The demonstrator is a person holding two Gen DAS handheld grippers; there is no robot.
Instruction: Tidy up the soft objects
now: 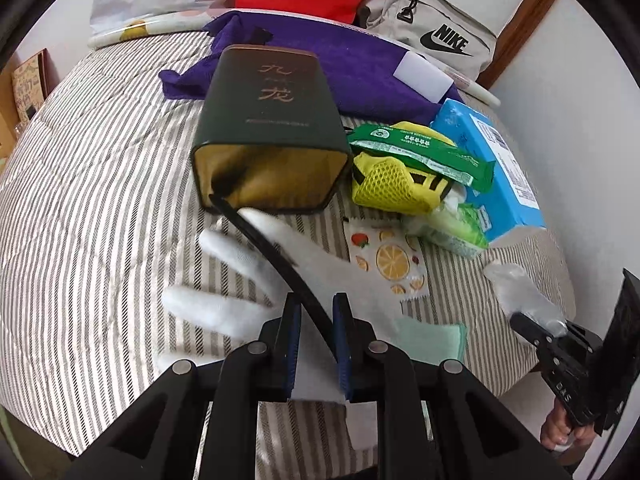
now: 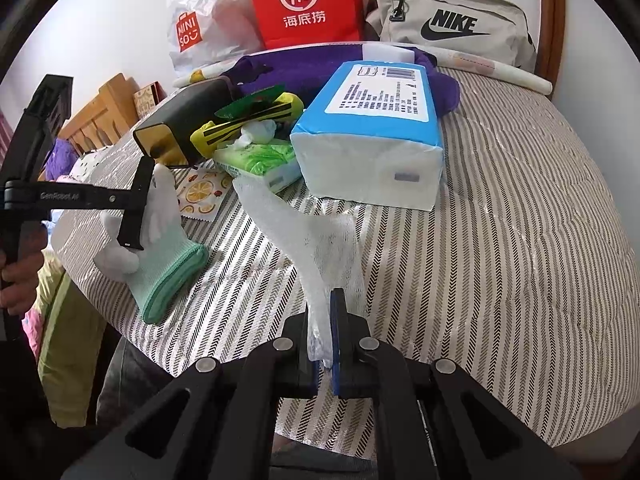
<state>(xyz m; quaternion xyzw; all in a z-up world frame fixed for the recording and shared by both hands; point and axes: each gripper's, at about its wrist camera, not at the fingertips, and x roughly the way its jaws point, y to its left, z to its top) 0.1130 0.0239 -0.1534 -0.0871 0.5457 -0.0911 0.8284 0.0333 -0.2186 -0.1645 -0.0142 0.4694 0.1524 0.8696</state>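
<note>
My left gripper (image 1: 316,344) hangs over a white glove with a green cuff (image 1: 256,276) on the striped bed; its jaws stand apart around the glove's palm. A black strap (image 1: 276,256) runs from between the jaws to a dark green box (image 1: 268,128). In the right wrist view the left gripper (image 2: 134,208) touches the same glove (image 2: 160,256). My right gripper (image 2: 324,344) is shut on a thin translucent plastic glove (image 2: 320,240) and holds it above the bed. It shows in the left wrist view too (image 1: 520,292).
A blue tissue pack (image 2: 372,128), green wet wipes (image 2: 260,156), a yellow mesh pouch (image 1: 392,184), a fruit-print packet (image 1: 392,260) and a purple towel (image 1: 320,64) lie on the bed. A red bag (image 2: 304,0), a Miniso bag (image 2: 196,28) and a Nike bag (image 2: 452,24) stand behind.
</note>
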